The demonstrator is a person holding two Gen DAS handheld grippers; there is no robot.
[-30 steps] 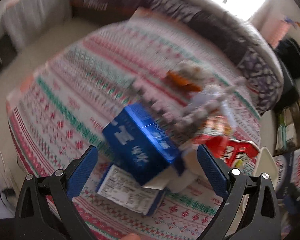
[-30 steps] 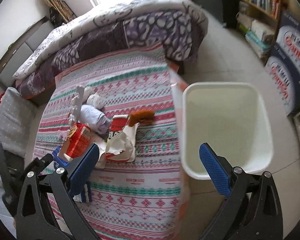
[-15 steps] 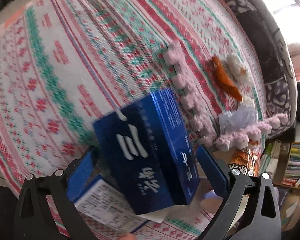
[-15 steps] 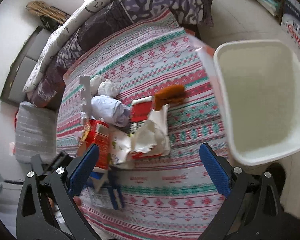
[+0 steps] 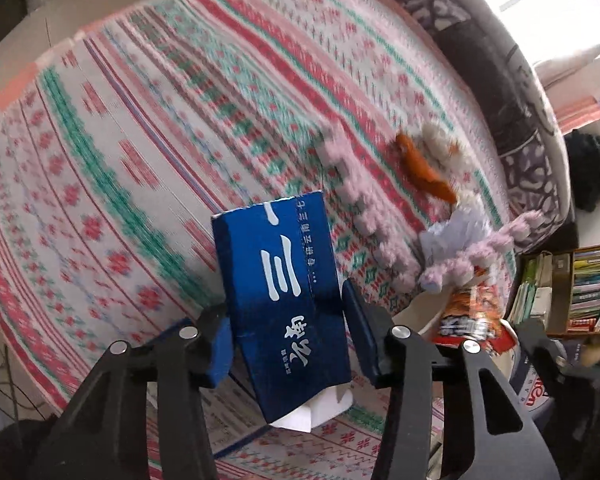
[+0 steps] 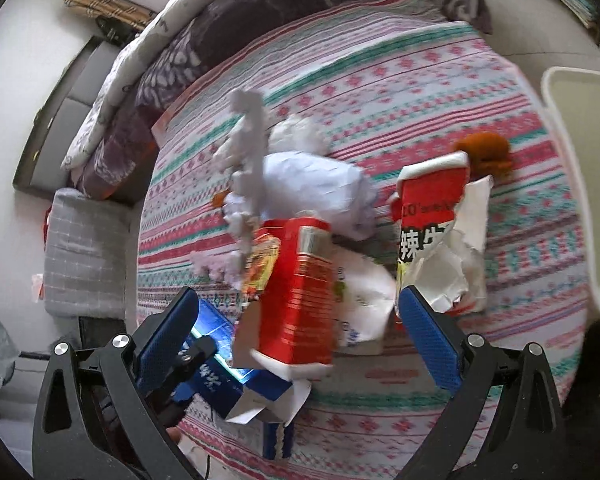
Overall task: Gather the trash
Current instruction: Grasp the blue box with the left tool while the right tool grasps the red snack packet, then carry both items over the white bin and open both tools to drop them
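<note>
My left gripper point(image 5: 288, 328) is shut on a dark blue carton point(image 5: 284, 296) with white characters, its pads pressing both sides. The carton also shows in the right wrist view point(image 6: 216, 376) at lower left, with the left gripper on it. My right gripper point(image 6: 296, 332) is open, its jaws either side of a red carton point(image 6: 300, 292) without touching it. Around that lie a crumpled white paper point(image 6: 312, 188), a torn red-and-white wrapper point(image 6: 436, 216), a white foam strip point(image 6: 248, 152) and an orange scrap point(image 6: 484, 152), all on the patterned bedspread point(image 6: 400, 64).
A white bin point(image 6: 584, 184) stands off the bed's right edge. A dark patterned quilt point(image 6: 204, 40) is bunched at the far end. A grey cushion point(image 6: 84, 256) lies left of the bed. Bookshelves point(image 5: 580, 284) stand at the right in the left wrist view.
My left gripper has closed on the blue carton and raised it off the bedspread. My right gripper has moved down and left from the bin to over the trash pile.
</note>
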